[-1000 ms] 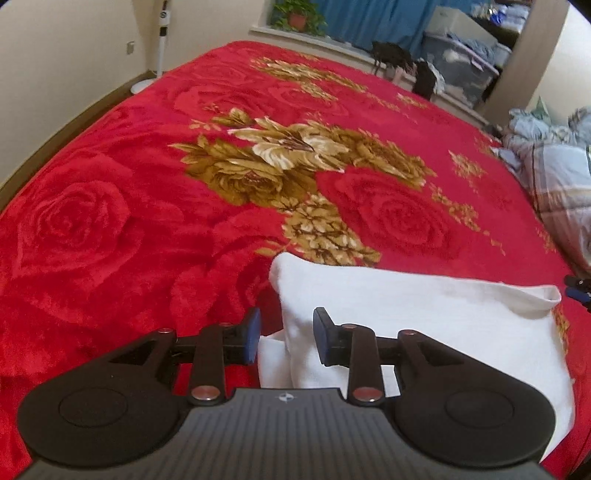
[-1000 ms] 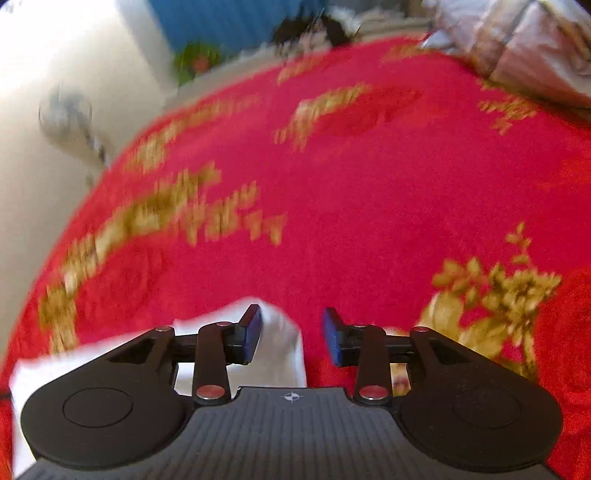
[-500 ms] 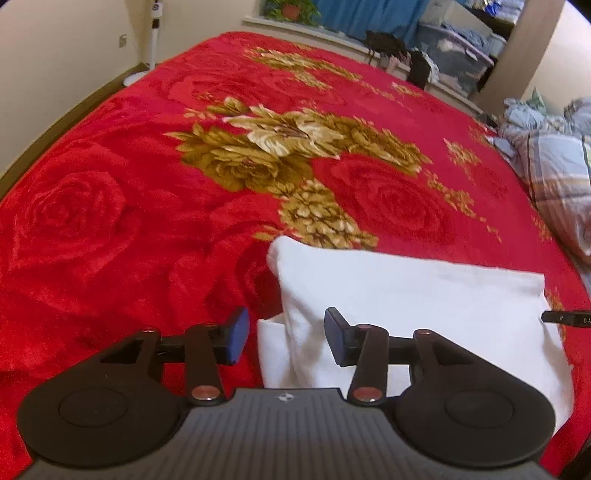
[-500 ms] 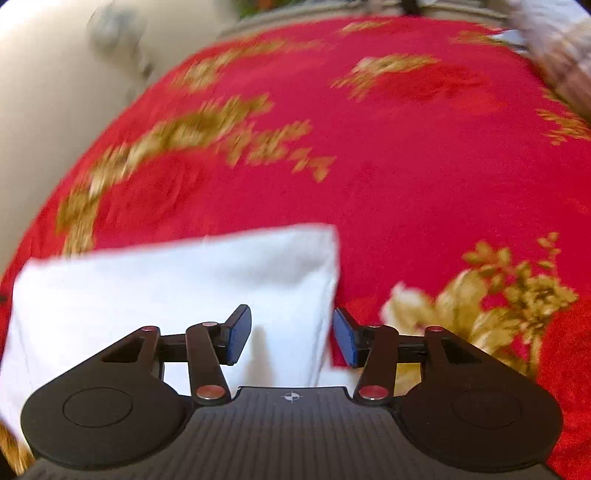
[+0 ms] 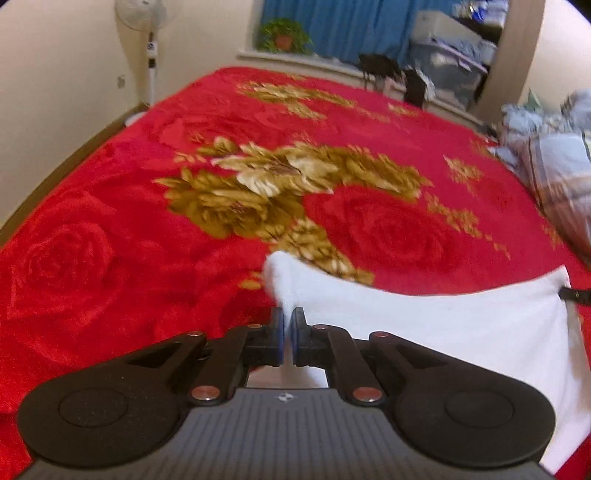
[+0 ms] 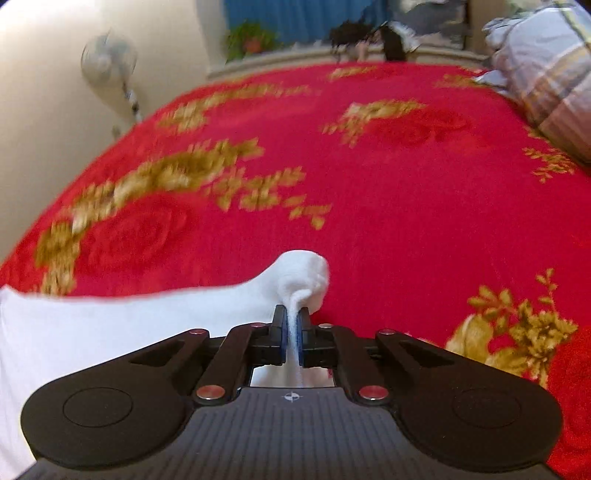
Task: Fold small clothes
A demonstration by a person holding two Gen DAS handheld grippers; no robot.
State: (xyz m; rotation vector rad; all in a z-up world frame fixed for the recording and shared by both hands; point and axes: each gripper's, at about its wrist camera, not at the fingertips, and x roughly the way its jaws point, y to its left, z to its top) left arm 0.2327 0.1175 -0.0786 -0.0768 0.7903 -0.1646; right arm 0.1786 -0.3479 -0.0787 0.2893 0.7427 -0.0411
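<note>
A white garment is stretched over the red floral blanket. My left gripper is shut on its left corner, which bunches up just past the pads. My right gripper is shut on the garment's right corner, with white cloth pinched between the blue pads. The garment runs off to the left in the right wrist view. The tip of the right gripper shows at the far right edge of the left wrist view.
A checked blue-grey quilt is piled on the bed's right side, also in the right wrist view. A standing fan stands by the wall at left. A potted plant and storage bins sit beyond the bed's far edge.
Both grippers have gone from open to shut on the garment's two near corners. The corners are now lifted and the cloth is pulled taut between them.
</note>
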